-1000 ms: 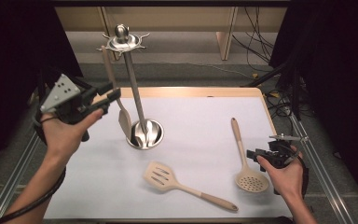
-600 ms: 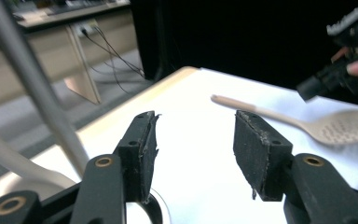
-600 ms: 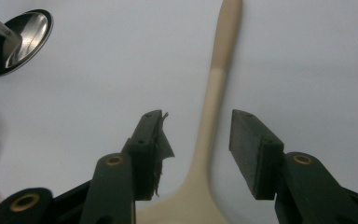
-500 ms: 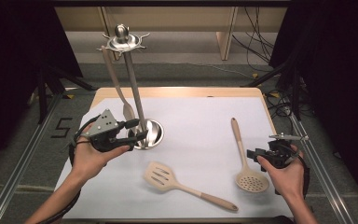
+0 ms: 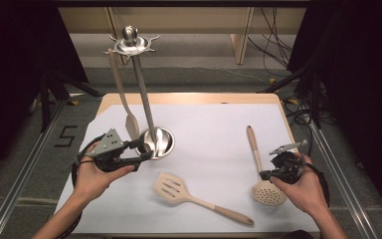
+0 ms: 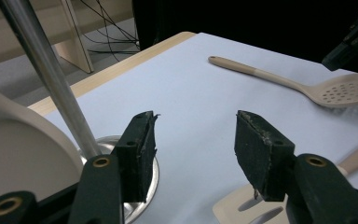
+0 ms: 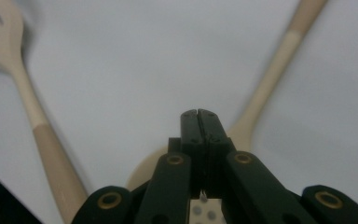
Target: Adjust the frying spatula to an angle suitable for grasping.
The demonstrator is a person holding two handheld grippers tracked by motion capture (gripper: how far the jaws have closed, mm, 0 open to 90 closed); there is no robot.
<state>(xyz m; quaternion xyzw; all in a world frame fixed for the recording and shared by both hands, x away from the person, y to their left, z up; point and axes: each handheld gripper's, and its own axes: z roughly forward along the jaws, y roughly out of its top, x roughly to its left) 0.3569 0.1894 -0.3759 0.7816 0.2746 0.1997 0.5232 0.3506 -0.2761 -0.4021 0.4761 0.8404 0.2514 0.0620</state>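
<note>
Left gripper (image 5: 144, 156), jaws apart with nothing between them, having just been opening; they point across the sheet (image 5: 209, 134) toward the person's right. Just beyond the near-side jaw stands the rack (image 5: 144, 107), its steel pole upright on a round base (image 5: 161, 142) that the jaw overlaps in the left gripper view. A spoon (image 5: 124, 99) hangs from the rack's top, long axis near vertical, bowl down, beside that same jaw. Below the far-side jaw lies the turner (image 5: 199, 199), slotted blade nearest the jaws, handle running away toward the person's right and the near edge.

Right gripper (image 5: 264, 174), jaws pressed together, empty, having just been closing. The skimmer (image 5: 258, 164) lies under them: perforated bowl (image 5: 268, 191) directly beneath the jaws, handle running ahead of them toward the far edge.
</note>
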